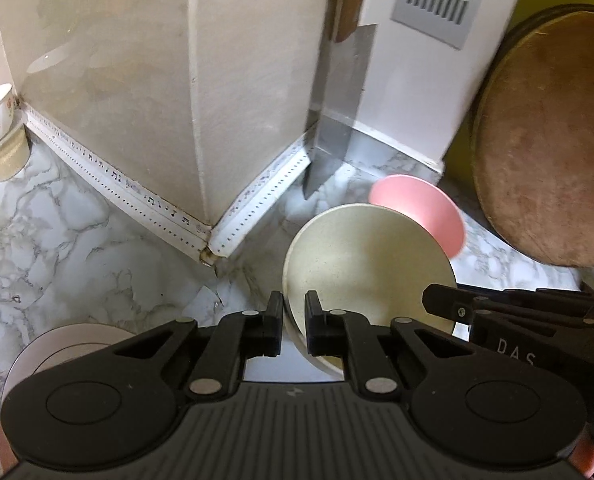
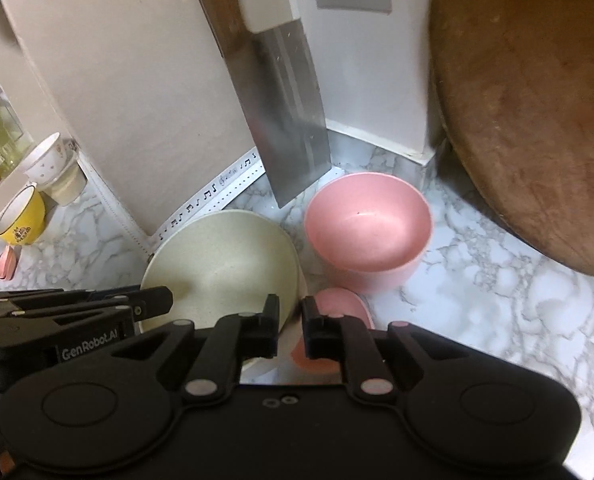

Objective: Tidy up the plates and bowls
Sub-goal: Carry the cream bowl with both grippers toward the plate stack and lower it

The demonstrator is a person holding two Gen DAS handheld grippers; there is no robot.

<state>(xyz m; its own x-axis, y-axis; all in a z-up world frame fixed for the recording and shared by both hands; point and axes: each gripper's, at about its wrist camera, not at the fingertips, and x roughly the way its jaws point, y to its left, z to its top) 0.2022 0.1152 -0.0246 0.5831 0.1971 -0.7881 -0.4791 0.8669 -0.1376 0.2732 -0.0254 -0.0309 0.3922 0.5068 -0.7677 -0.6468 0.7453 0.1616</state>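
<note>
**Carrying the cream bowl level between both grippers**

You are holding the cream bowl (image 1: 367, 264) by opposite sides of its rim: the left gripper (image 1: 293, 312) has its fingers clamped on the near-left rim, and the right gripper (image 2: 290, 316) has its fingers pinched on the right rim. The bowl is sitting tilted above the marble tabletop (image 2: 517, 300), just beside the pink bowl (image 2: 369, 226). Keep both hands moving together so the rim is not twisting. A cleaver (image 2: 289, 120) is leaning on the wall close behind; steer clear of its blade and the round wooden board (image 2: 537, 100).
</note>
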